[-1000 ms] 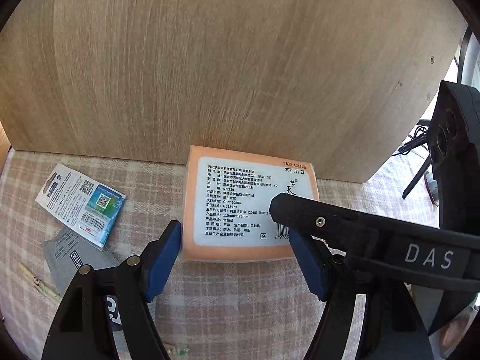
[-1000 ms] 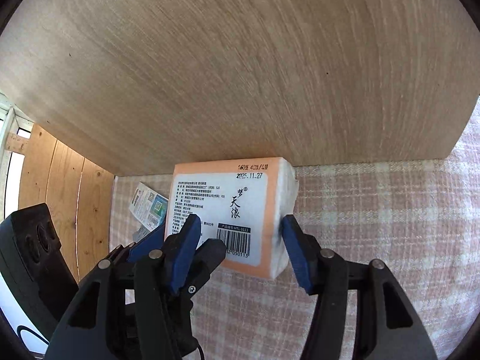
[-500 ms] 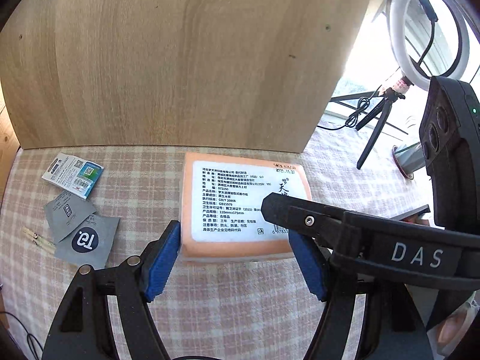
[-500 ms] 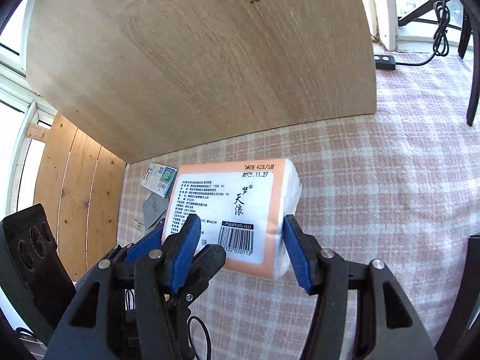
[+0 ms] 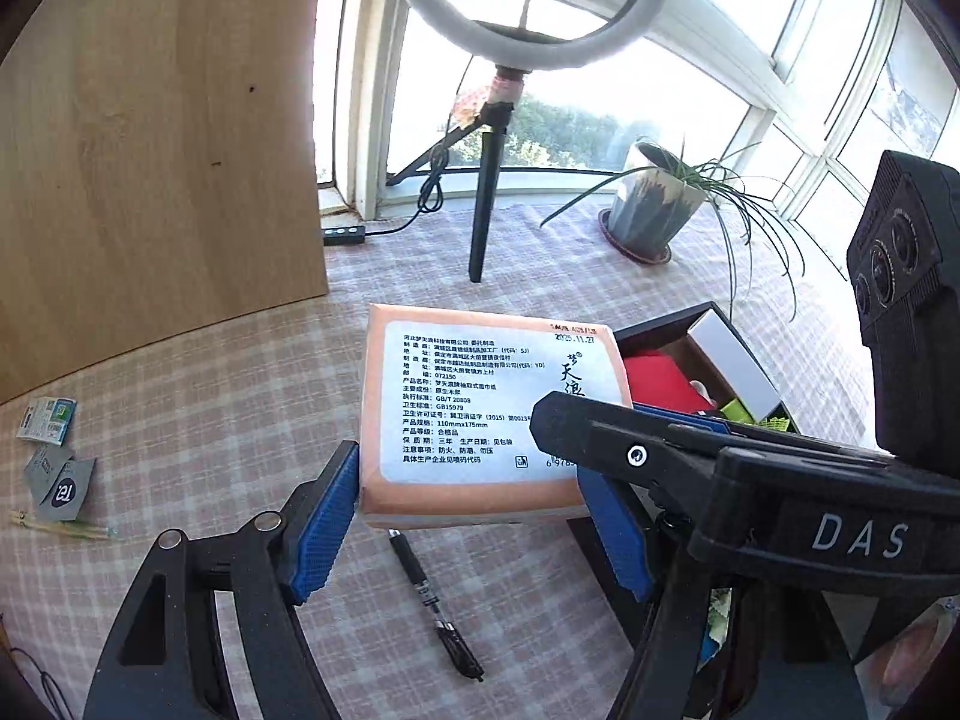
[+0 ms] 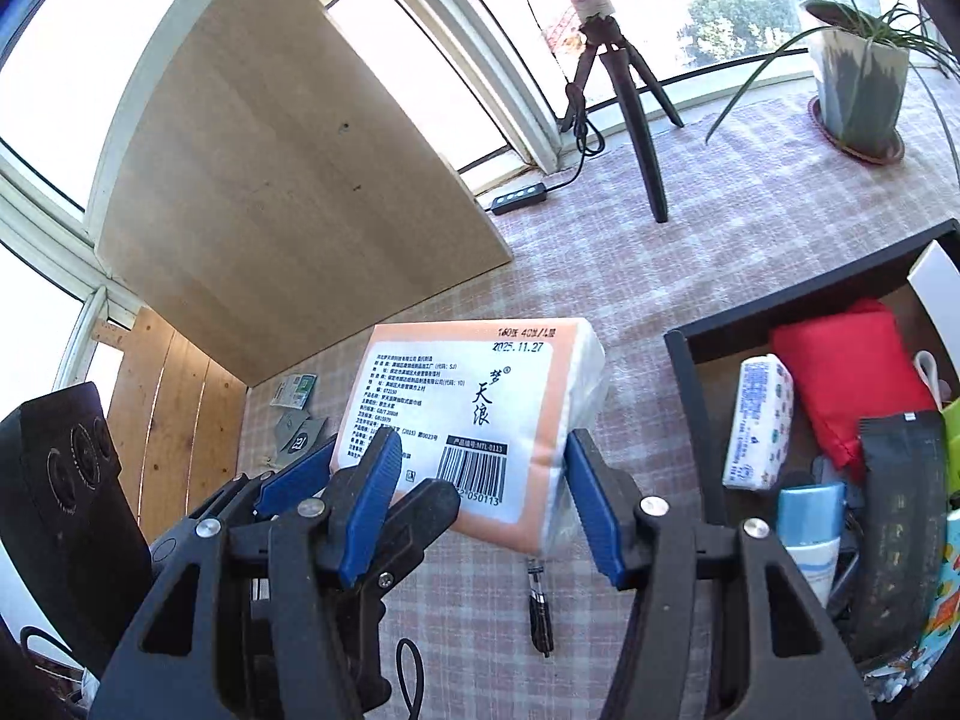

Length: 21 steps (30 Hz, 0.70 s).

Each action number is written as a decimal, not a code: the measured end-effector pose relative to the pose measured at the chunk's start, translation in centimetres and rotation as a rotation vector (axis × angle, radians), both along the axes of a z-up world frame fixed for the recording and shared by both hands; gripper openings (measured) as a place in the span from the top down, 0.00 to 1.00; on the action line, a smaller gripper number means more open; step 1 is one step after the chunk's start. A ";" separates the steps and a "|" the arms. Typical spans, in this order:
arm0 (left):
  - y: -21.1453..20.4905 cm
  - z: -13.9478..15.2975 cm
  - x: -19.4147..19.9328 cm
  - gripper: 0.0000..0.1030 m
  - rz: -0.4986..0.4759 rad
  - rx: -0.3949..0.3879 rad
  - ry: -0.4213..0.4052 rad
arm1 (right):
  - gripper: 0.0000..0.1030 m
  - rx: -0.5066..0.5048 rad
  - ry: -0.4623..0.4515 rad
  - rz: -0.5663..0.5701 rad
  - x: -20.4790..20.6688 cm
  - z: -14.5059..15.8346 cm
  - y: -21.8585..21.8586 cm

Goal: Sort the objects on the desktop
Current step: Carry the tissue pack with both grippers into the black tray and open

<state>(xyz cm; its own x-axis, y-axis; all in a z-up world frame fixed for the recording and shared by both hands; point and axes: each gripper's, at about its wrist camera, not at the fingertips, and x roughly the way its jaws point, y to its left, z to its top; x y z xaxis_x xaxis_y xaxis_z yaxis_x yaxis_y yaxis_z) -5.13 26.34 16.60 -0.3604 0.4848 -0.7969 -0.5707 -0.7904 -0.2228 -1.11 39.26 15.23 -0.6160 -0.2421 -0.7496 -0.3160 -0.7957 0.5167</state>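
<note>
An orange tissue pack with a white printed label is held in the air above the checked tablecloth. My left gripper is shut on its near end, blue pads on both sides. My right gripper is shut on the same pack, gripping it from the other side. A dark storage box sits to the right, holding a red pouch, a small tissue packet and several other items; it also shows in the left wrist view.
A black pen lies on the cloth under the pack. Small packets lie at the left. A wooden board stands behind. A ring light on a tripod and a potted plant stand near the window.
Both grippers have lifted the tissue pack off the cloth and swung it right, away from the wooden board, toward the dark box. The pen and box have come into view.
</note>
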 end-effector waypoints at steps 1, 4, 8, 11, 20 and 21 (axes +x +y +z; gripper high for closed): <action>1.3 0.2 0.8 0.33 -0.028 0.003 0.000 | 0.46 -0.004 0.003 -0.027 1.4 0.2 1.2; 5.4 0.6 3.2 0.33 -0.116 0.013 -0.010 | 0.46 -0.003 0.009 -0.111 5.9 0.5 4.0; 11.1 0.9 6.7 0.33 -0.233 0.011 -0.011 | 0.46 0.008 0.007 -0.223 11.8 0.5 7.8; 15.2 1.2 9.4 0.32 -0.317 0.012 -0.011 | 0.46 0.006 0.008 -0.308 16.1 0.3 10.7; 23.5 1.0 15.2 0.31 -0.480 0.007 -0.022 | 0.46 0.007 0.008 -0.467 24.6 0.6 16.5; 24.0 0.9 15.6 0.32 -0.486 -0.001 -0.010 | 0.46 -0.006 0.010 -0.475 25.3 0.5 16.9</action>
<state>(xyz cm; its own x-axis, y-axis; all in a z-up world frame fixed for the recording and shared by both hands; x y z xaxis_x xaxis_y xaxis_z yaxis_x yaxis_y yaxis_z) 10.48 50.37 17.49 -0.0842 0.5946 -0.7996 -0.8716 -0.4329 -0.2301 24.16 56.13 15.76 -0.6665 0.0638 -0.7428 -0.6396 -0.5608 0.5257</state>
